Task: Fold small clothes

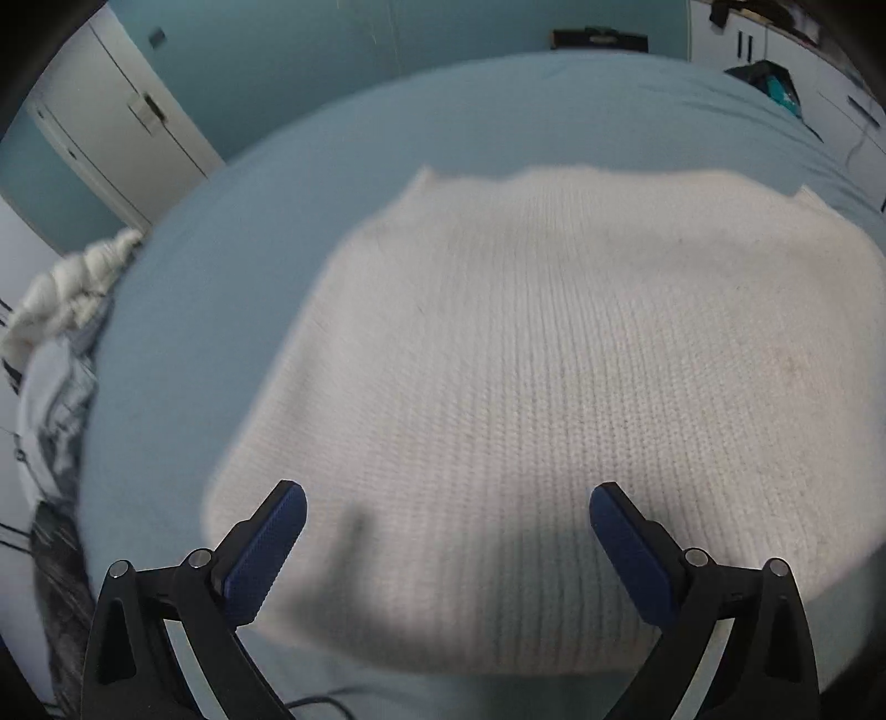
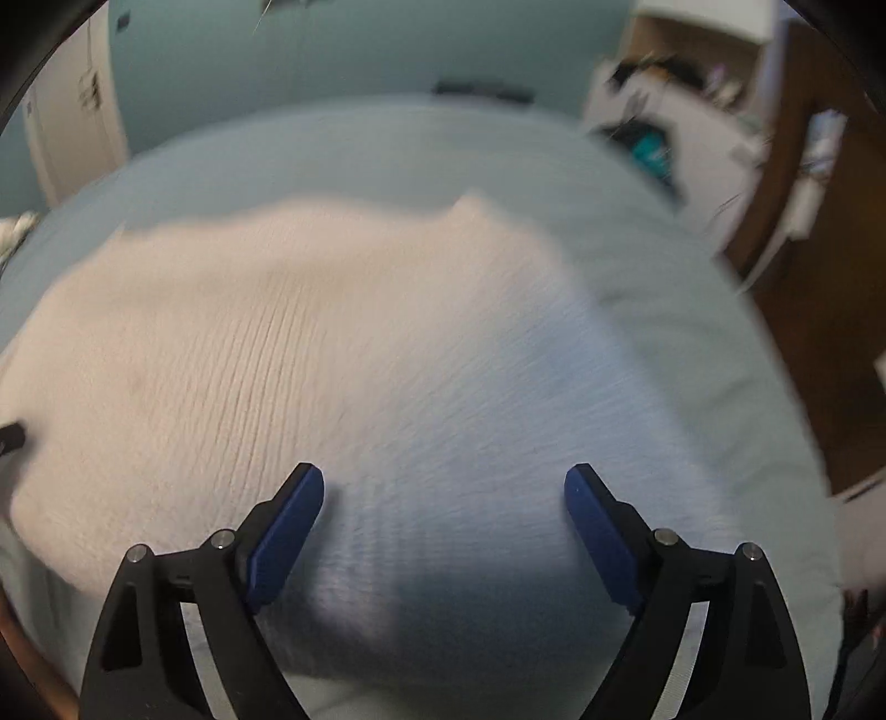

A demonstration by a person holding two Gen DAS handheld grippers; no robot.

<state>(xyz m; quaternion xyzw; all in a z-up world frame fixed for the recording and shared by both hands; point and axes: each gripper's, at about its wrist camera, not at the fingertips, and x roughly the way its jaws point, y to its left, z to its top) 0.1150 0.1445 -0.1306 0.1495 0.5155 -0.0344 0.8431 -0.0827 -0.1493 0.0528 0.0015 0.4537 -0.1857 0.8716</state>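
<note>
left gripper (image 1: 447,498) and right gripper (image 2: 444,481): both angled steeply down, jaws spread wide, nothing pinched, fingertips toward 12 o'clock.

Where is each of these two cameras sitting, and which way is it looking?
Left wrist view: sits on the left hand-held gripper, looking forward and down between its open blue fingers at the white knit garment on the pale blue bed.
Right wrist view: sits on the right hand-held gripper, fingers open, facing down at the garment's other side.
Shared: the garment, the bed, the teal wall.
</note>
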